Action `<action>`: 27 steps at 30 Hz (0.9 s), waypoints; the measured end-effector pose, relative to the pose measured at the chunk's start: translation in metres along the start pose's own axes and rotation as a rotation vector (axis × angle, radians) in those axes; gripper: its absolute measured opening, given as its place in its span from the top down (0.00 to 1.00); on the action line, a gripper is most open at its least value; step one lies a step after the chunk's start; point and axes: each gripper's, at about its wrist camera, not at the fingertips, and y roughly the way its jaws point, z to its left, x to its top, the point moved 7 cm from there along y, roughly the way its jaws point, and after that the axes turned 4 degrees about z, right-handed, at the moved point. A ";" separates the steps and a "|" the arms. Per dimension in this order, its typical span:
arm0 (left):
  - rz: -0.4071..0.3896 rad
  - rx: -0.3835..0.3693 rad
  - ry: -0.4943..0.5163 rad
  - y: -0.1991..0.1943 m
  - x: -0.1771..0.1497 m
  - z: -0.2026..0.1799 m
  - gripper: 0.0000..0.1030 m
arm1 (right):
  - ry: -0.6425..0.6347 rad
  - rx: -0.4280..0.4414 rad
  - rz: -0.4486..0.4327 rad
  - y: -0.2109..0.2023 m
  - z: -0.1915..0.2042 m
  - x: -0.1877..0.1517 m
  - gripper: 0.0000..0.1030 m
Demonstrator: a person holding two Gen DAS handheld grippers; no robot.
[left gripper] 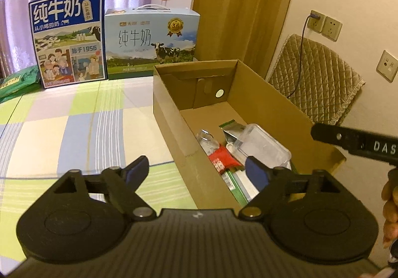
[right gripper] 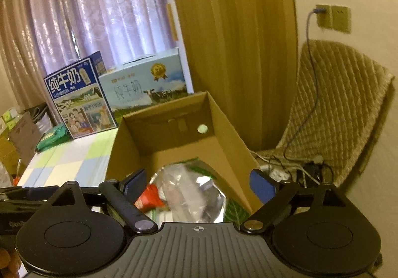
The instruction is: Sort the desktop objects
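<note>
Both the left gripper (left gripper: 197,173) and right gripper (right gripper: 199,184) are held wide apart, empty. The red packet (left gripper: 222,159), at six o'clock in the cardboard box (left gripper: 268,93), is judged light and crinkly; it is best pinched across its flat middle.

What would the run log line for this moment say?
left gripper: open, empty | right gripper: open, empty, over cardboard box | box: red packet, clear container, foil pouch

Far left, the dark blue milk carton (left gripper: 68,37) says 纯牛奶 and 始于1956. The light blue carton (left gripper: 151,41) right of it also reads 纯牛奶, with a 36 medal. The black bar (left gripper: 358,144) near right shows "DAS".
</note>
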 end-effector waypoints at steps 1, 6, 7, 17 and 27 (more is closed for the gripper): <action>-0.001 -0.001 -0.002 -0.003 -0.002 0.000 0.15 | 0.002 -0.003 0.004 -0.004 -0.001 -0.003 0.13; -0.008 0.006 -0.004 -0.023 -0.011 -0.006 0.02 | -0.013 -0.014 0.018 -0.026 0.001 -0.014 0.08; -0.010 0.012 -0.003 -0.027 -0.013 -0.007 0.02 | -0.024 -0.018 0.019 -0.029 0.003 -0.015 0.08; -0.024 0.051 -0.004 -0.070 -0.034 -0.017 0.01 | -0.108 -0.042 0.021 -0.074 0.022 -0.032 0.02; -0.044 0.061 -0.020 -0.114 -0.049 -0.023 0.01 | -0.145 -0.065 0.025 -0.120 0.035 -0.056 0.02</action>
